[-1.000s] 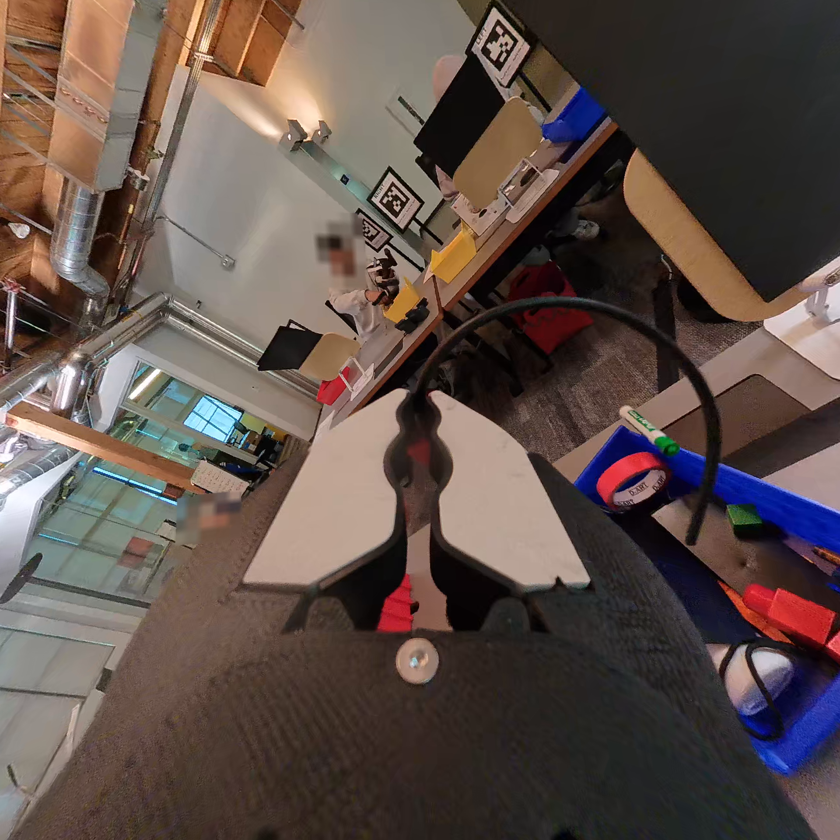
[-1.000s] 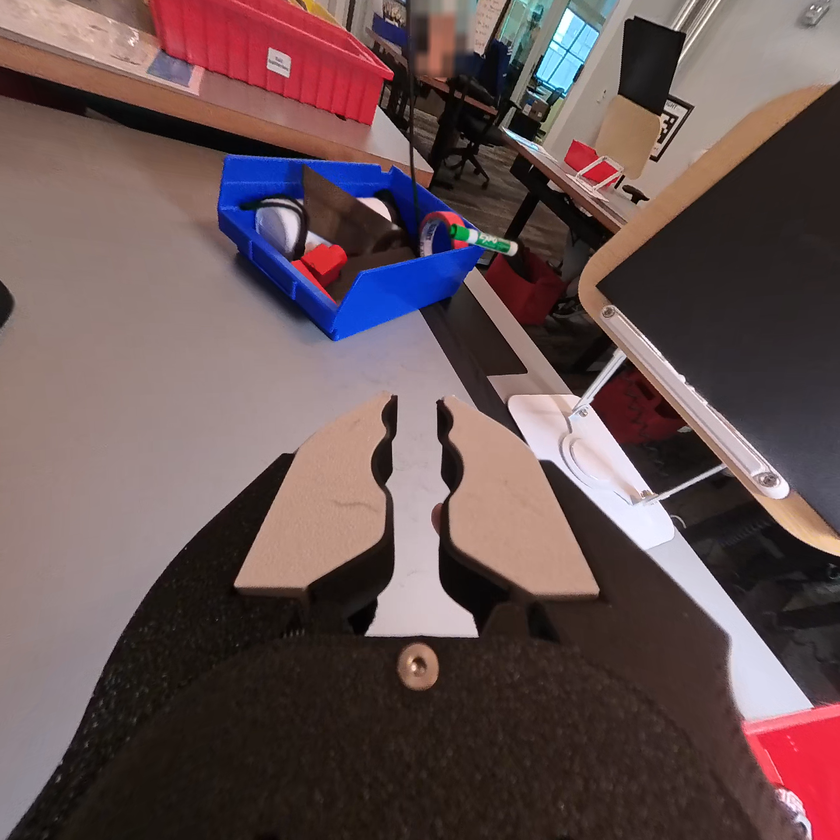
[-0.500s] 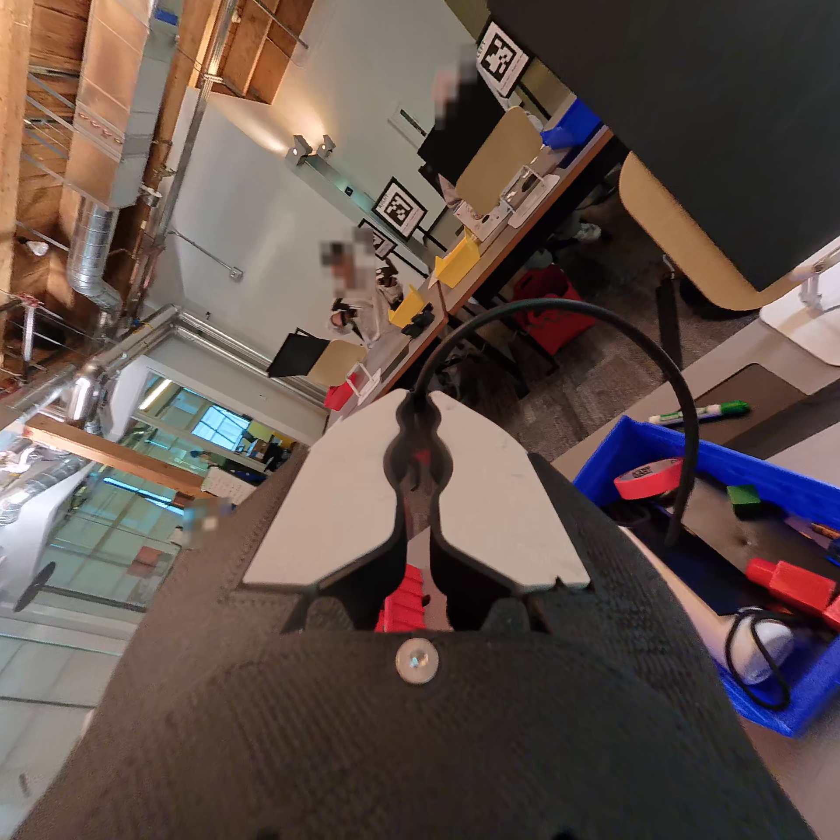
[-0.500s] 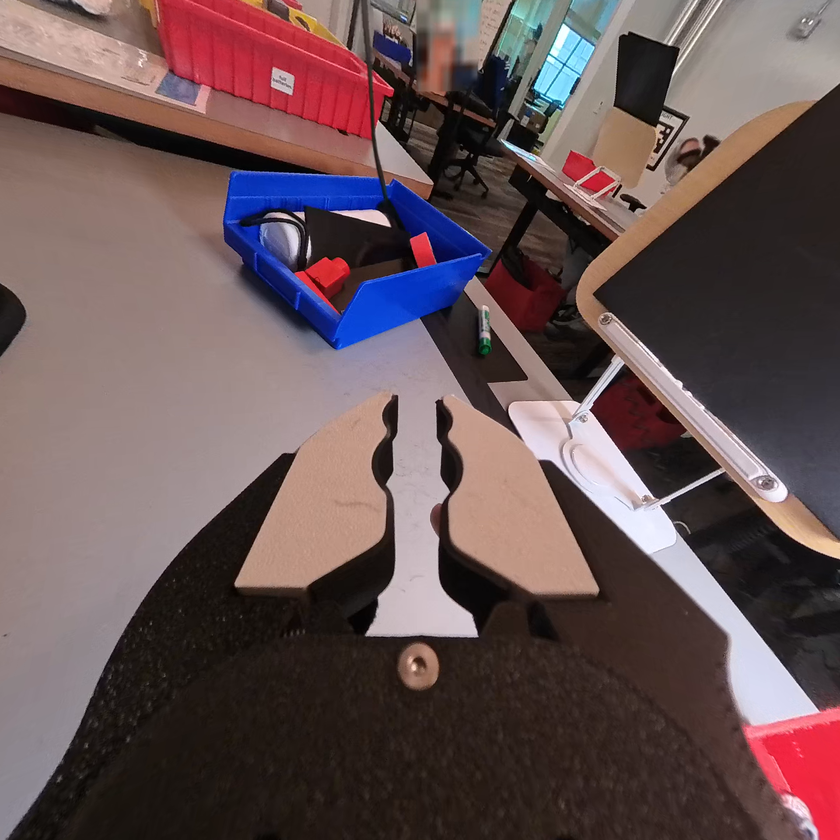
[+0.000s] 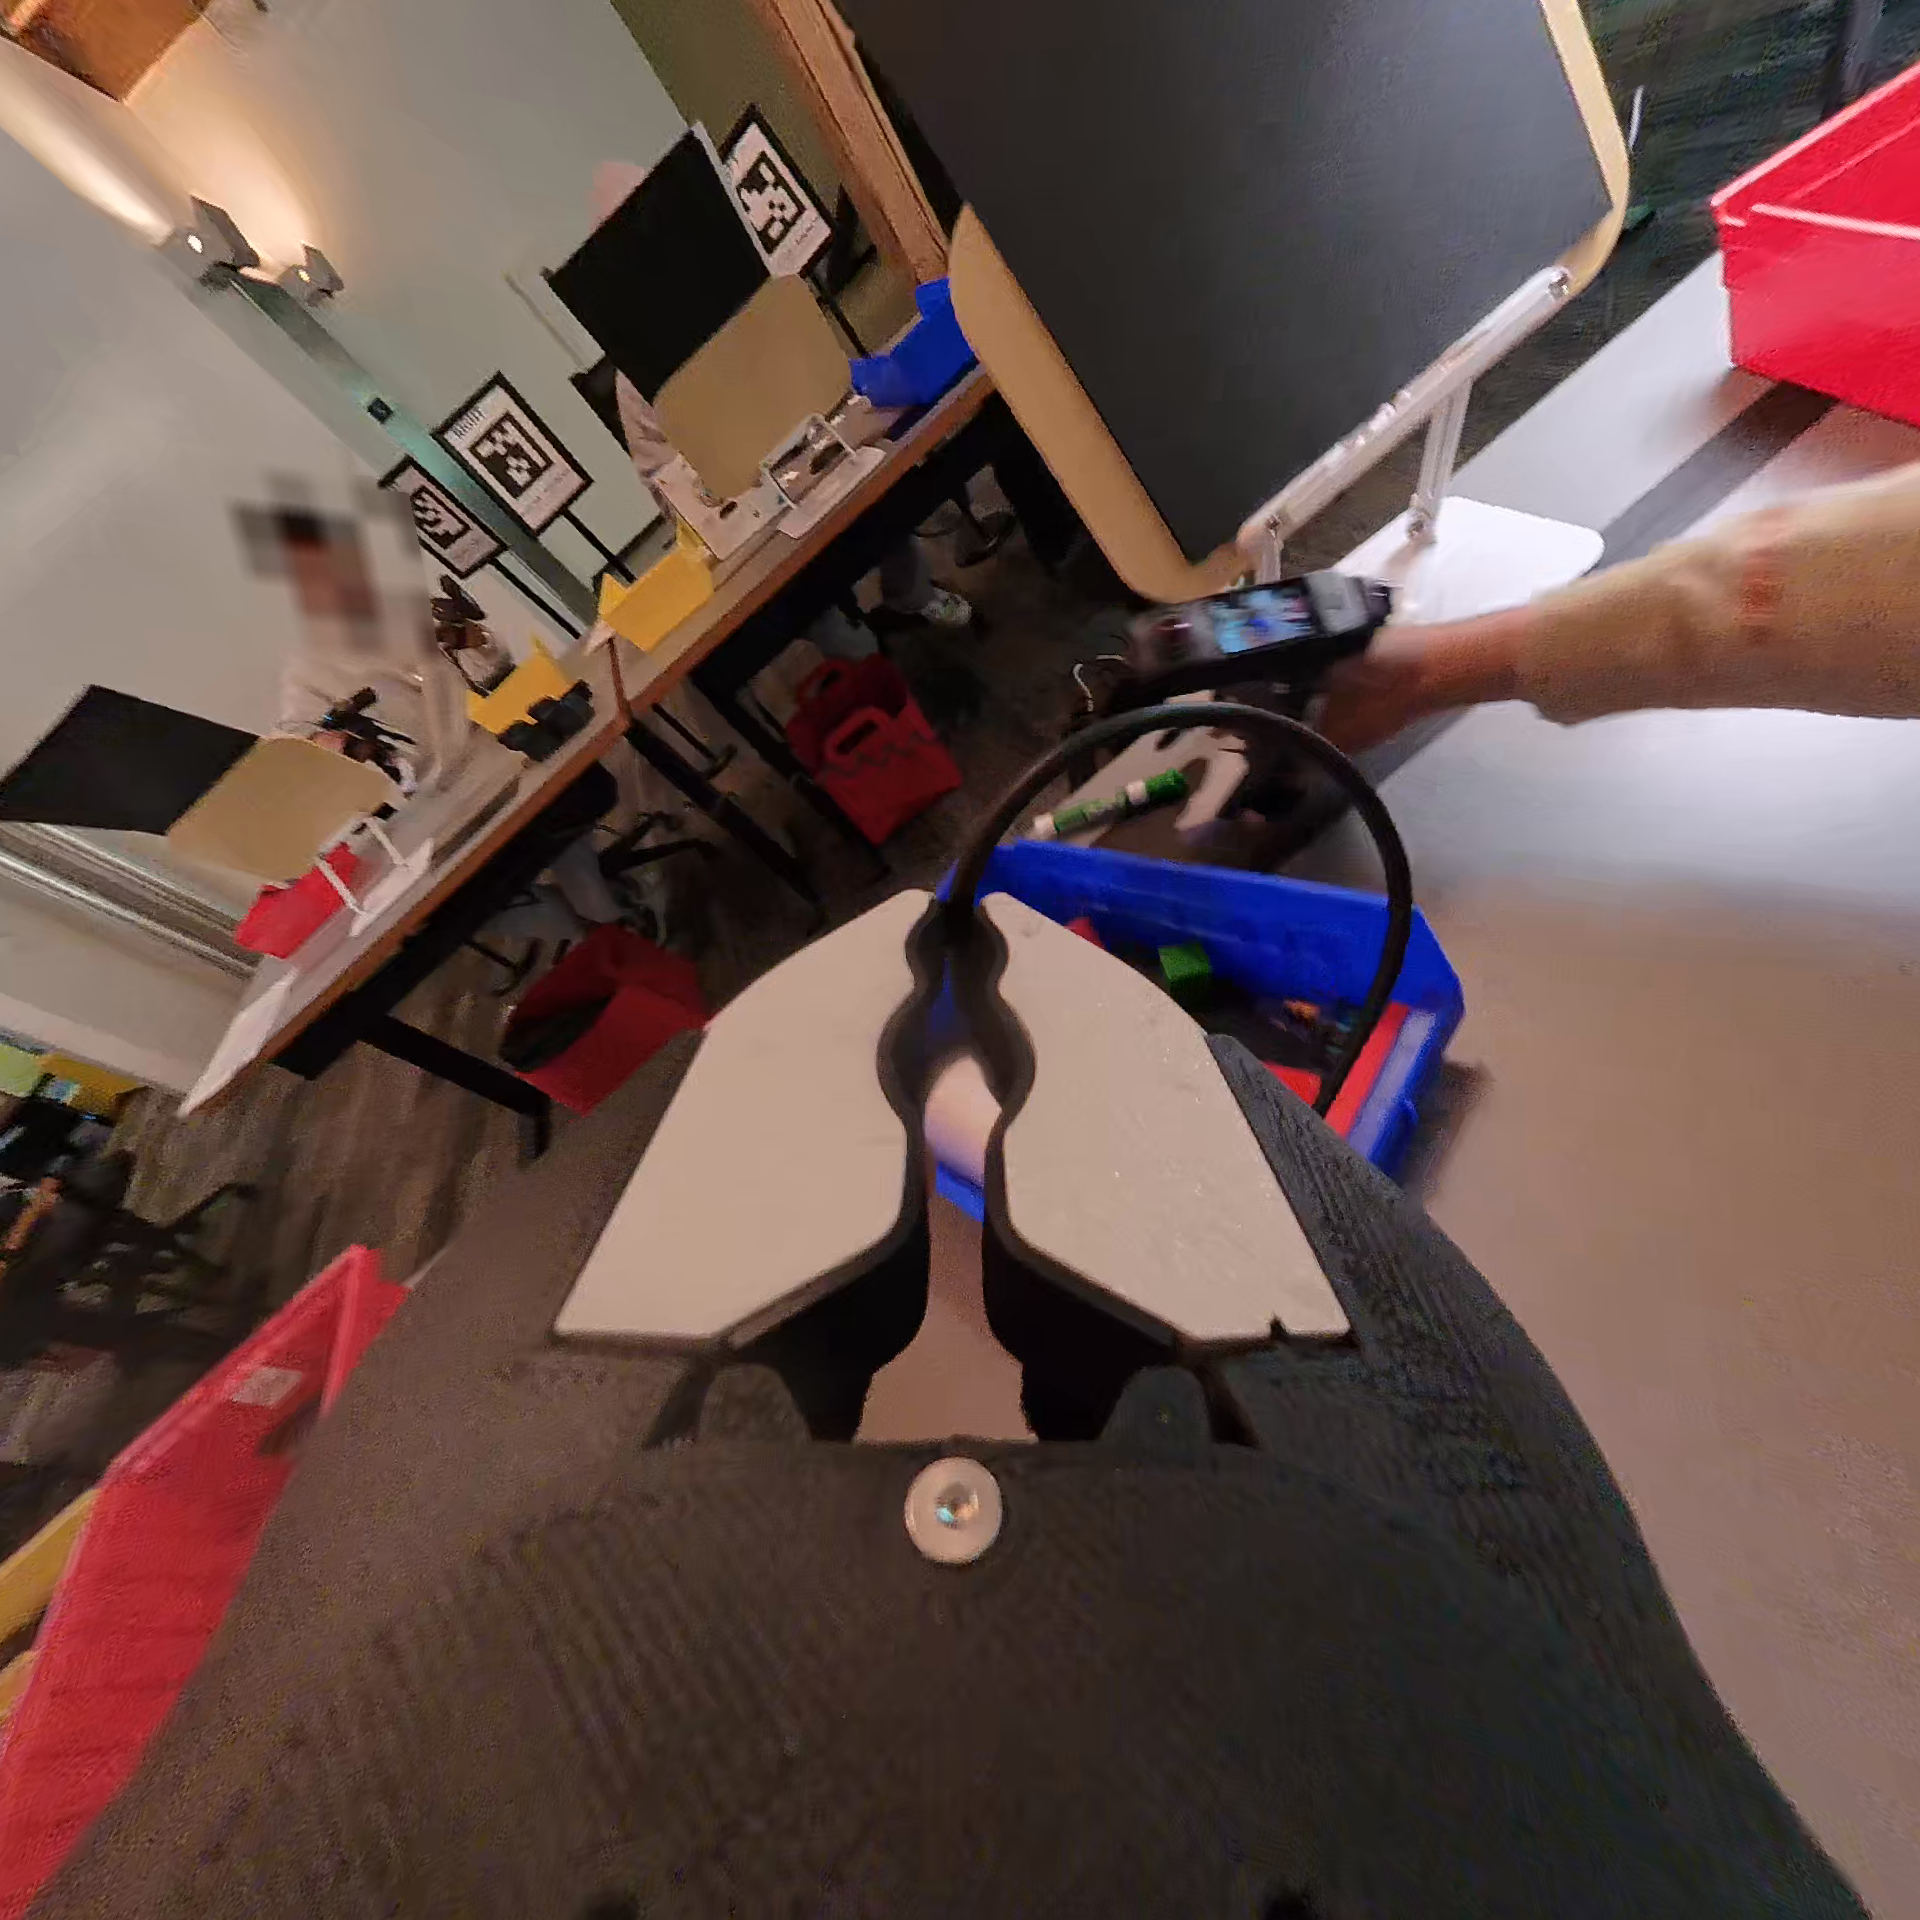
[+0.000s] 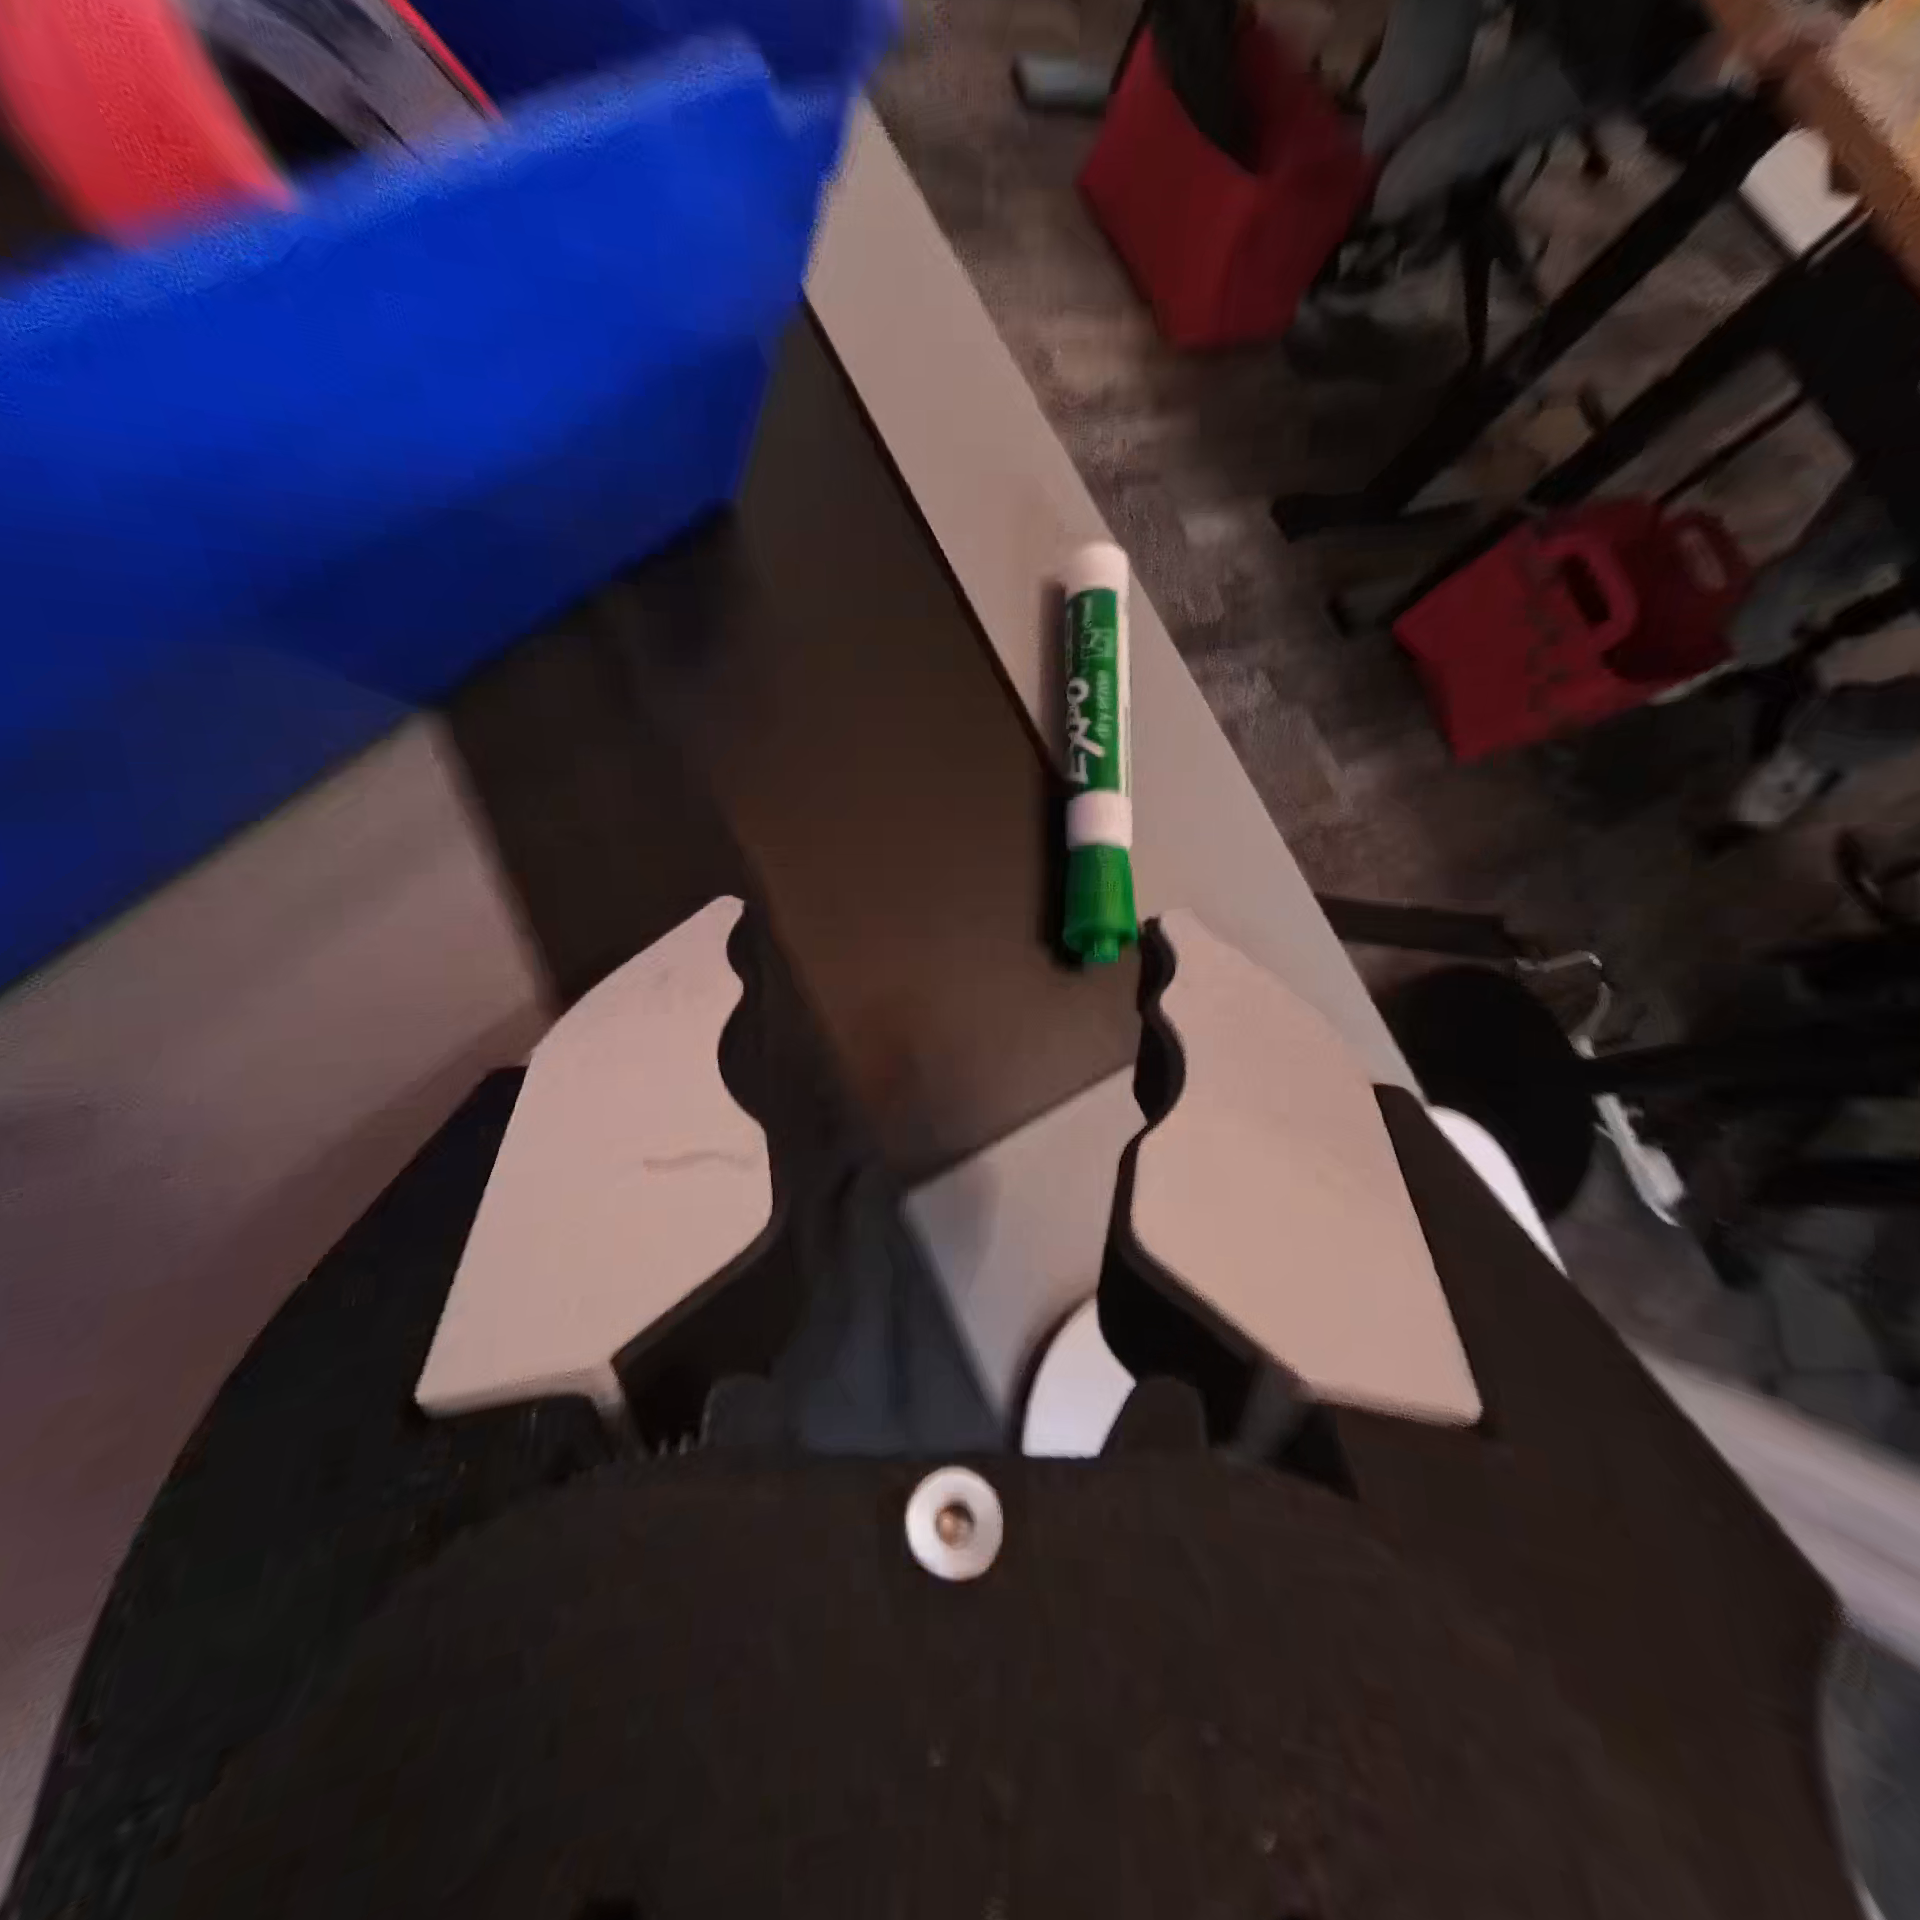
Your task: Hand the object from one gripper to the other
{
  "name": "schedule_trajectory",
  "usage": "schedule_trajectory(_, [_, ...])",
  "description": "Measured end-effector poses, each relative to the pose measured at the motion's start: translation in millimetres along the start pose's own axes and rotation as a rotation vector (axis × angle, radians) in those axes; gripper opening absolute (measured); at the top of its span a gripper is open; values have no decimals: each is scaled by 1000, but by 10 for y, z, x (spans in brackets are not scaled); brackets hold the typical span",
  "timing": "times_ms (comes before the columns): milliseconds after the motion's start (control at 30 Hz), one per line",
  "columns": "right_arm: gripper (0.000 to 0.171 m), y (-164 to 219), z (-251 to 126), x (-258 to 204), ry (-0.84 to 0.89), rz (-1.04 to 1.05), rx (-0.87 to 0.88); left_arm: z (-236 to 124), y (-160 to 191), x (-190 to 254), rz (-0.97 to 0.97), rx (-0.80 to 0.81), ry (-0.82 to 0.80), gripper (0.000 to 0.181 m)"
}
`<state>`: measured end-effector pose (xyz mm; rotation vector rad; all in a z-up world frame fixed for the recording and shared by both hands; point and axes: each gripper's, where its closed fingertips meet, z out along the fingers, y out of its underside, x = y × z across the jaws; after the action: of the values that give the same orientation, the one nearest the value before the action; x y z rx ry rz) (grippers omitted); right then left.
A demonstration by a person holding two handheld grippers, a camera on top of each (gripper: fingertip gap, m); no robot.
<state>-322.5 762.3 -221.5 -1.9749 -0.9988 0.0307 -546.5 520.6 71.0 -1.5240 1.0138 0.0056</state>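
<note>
My left gripper [image 5: 954,906] is shut on a black cable [image 5: 1195,714]. The cable arcs up from the fingertips and drops into the blue bin [image 5: 1247,914]. A green and white marker [image 6: 1093,748] lies on the grey table next to the bin, close to the table's edge. My right gripper [image 6: 945,920] is open just in front of it, its right fingertip beside the marker's green cap without holding it. In the left wrist view the marker [image 5: 1117,805] and the right gripper [image 5: 1210,774] show beyond the bin, with a person's arm [image 5: 1662,623] behind them.
The blue bin [image 6: 364,416] holds red and green blocks and other small items. A red bin [image 5: 1829,281] stands at the far right and another [image 5: 156,1507] at the near left. A black divider panel [image 5: 1195,208] on a white stand rises behind the table. Red bags sit on the floor. About 45 centimeters separates my left fingertips from my right.
The marker dropped from the bin's rim onto the table. My right gripper opened wide and moved forward and down to it. My left gripper swung round, still shut on the cable.
</note>
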Motion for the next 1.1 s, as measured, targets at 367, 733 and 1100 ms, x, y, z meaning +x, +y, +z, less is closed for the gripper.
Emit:
schedule_trajectory(367, [18,162,735,367,-10,174,-357,-172,957,123,-162,-13,109,4])
schedule_trajectory(733, [17,-100,-589,-441,-26,120,-164,170,800,27,-235,-54,99,4])
schedule_trajectory(1100, [17,724,-3125,-1299,-101,239,145,1486,638,-104,-304,-274,63,59])
